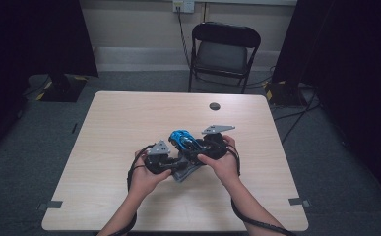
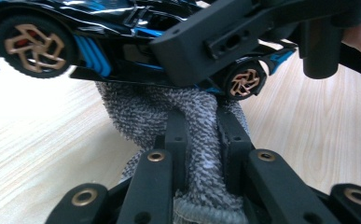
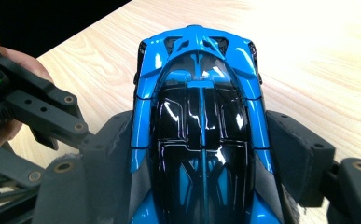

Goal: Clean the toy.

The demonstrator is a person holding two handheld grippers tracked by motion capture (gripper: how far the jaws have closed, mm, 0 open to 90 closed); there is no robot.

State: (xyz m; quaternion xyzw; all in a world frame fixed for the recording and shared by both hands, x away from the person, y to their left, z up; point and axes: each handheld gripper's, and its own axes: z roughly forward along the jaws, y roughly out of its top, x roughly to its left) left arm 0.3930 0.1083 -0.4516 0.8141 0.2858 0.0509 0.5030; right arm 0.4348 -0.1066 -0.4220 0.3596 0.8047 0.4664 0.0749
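Blue and glossy black, the toy car (image 3: 199, 126) sits clamped by its flanks between the pads of the right tongs (image 3: 199, 154), held over the pale wooden surface (image 1: 129, 118) near its middle. No brand, label or lettering can be read on it. The left tongs (image 2: 201, 135) are closed on a grey terry cloth (image 2: 141, 112), which presses up against the car's underside. The left gripper view shows bronze-coloured wheels (image 2: 34, 45) and the cloth's looped pile; the right gripper view gives the roof and blue nose from above. The high view adds both hands together and a black folding chair (image 1: 223, 51) beyond the surface.
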